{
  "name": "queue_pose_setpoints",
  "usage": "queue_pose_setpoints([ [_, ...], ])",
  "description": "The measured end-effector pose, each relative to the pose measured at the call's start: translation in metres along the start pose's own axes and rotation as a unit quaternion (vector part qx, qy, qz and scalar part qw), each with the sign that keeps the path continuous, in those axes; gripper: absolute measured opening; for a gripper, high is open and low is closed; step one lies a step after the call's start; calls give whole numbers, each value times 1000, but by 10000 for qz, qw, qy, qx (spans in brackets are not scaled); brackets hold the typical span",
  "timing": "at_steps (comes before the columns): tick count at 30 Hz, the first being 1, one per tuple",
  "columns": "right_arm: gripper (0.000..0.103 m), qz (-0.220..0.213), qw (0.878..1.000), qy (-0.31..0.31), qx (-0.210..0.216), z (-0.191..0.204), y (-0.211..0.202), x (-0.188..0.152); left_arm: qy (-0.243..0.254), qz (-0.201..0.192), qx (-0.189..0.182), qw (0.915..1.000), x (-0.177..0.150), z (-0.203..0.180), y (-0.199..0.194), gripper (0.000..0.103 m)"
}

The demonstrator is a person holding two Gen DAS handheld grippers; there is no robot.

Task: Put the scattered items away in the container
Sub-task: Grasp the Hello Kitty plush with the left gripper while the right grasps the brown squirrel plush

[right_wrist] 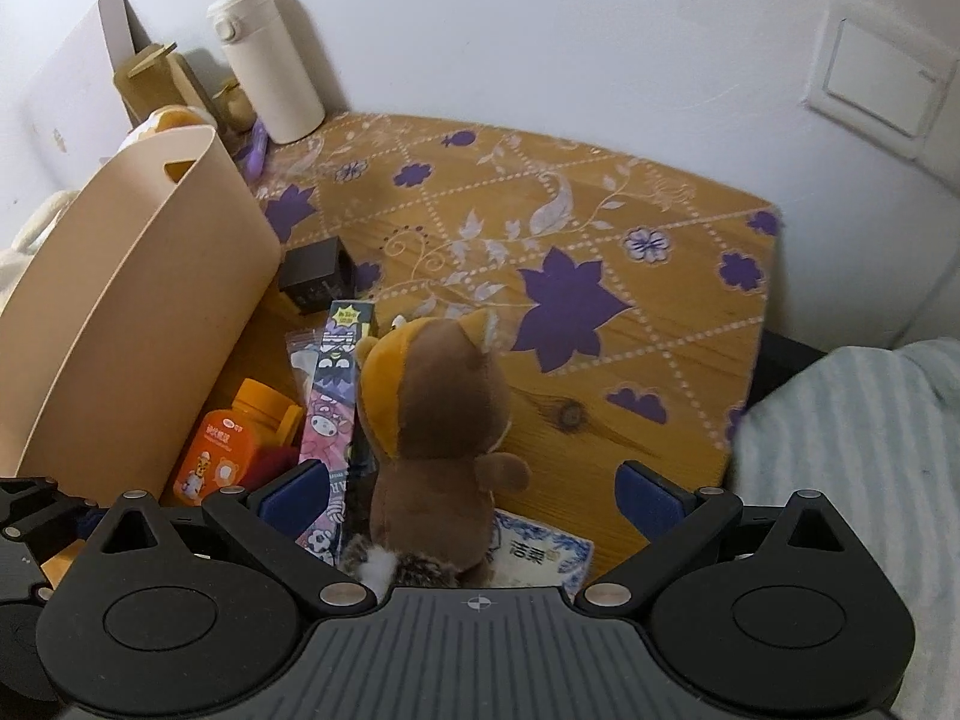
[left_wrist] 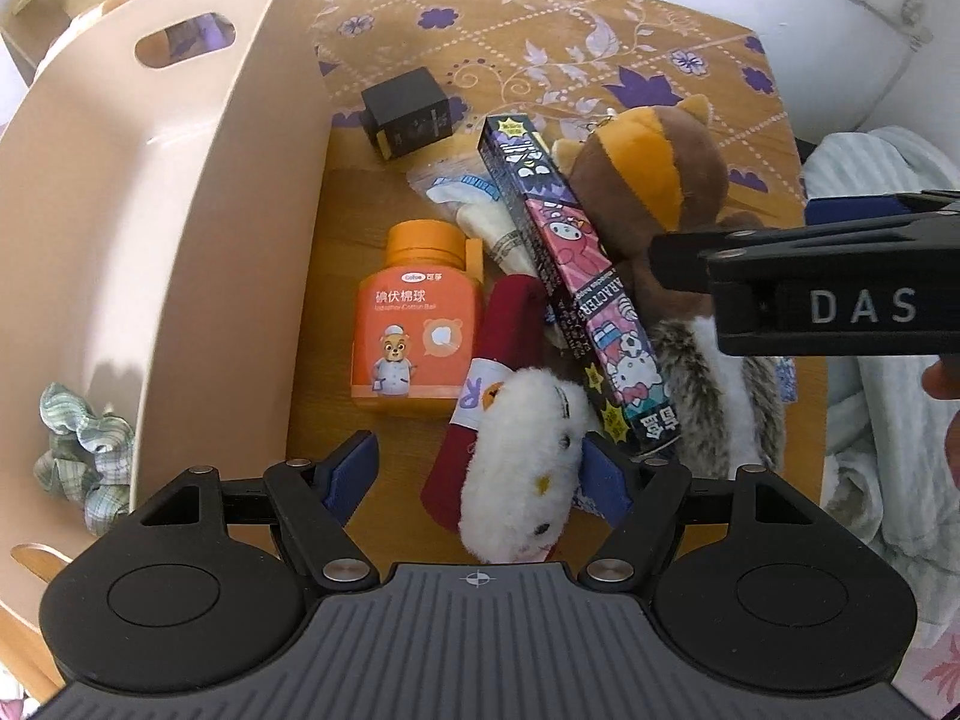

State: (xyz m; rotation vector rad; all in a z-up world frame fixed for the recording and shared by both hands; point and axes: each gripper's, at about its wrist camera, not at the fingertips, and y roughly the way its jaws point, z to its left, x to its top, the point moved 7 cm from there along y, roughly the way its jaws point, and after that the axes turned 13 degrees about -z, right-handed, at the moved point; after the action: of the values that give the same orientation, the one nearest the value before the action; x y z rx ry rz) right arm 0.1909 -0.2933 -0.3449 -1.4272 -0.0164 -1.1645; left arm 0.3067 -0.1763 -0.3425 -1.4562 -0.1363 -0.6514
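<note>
Scattered items lie beside the beige plastic container (left_wrist: 180,192): the left gripper (left_wrist: 480,468) hangs wide open astride a white fluffy plush toy (left_wrist: 522,468), apparently not pressing it; the right gripper (right_wrist: 471,495), also wide open, brackets a brown plush animal (right_wrist: 438,414) near the orange cotton-ball bottle (left_wrist: 417,324).

A white wall (right_wrist: 540,30) rises behind the wooden worktop (right_wrist: 570,414), which is covered by a clear sheet printed with purple flowers. A white switch plate (right_wrist: 876,84) sits on the wall, and striped pale bedding (right_wrist: 852,480) lies beside the worktop's edge.
</note>
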Motion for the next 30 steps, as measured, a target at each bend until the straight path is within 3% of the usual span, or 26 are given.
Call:
queue_pose_setpoints([
  [3,90,127,9999,18,32,-2,9,-2,-54,70,11,10000,-1,0,5,74],
  [5,77,258,9996,81,93,-3,15,-5,-106,132,13,9999,-2,1,7,74],
  [6,75,310,9993,133,147,-4,18,-6,-139,160,7,9998,-2,2,9,73],
  [9,65,380,9984,279,306,-4,21,-9,-243,219,-99,9994,-2,2,11,64],
  [11,44,417,9974,389,440,-2,22,-10,-282,240,-214,9991,-2,-1,10,55],
  [19,43,478,9962,502,536,0,17,-10,-348,233,-236,9988,-2,0,3,45],
  [30,43,211,9953,814,487,-2,-20,-10,-278,-55,-350,9990,6,2,-23,44],
])
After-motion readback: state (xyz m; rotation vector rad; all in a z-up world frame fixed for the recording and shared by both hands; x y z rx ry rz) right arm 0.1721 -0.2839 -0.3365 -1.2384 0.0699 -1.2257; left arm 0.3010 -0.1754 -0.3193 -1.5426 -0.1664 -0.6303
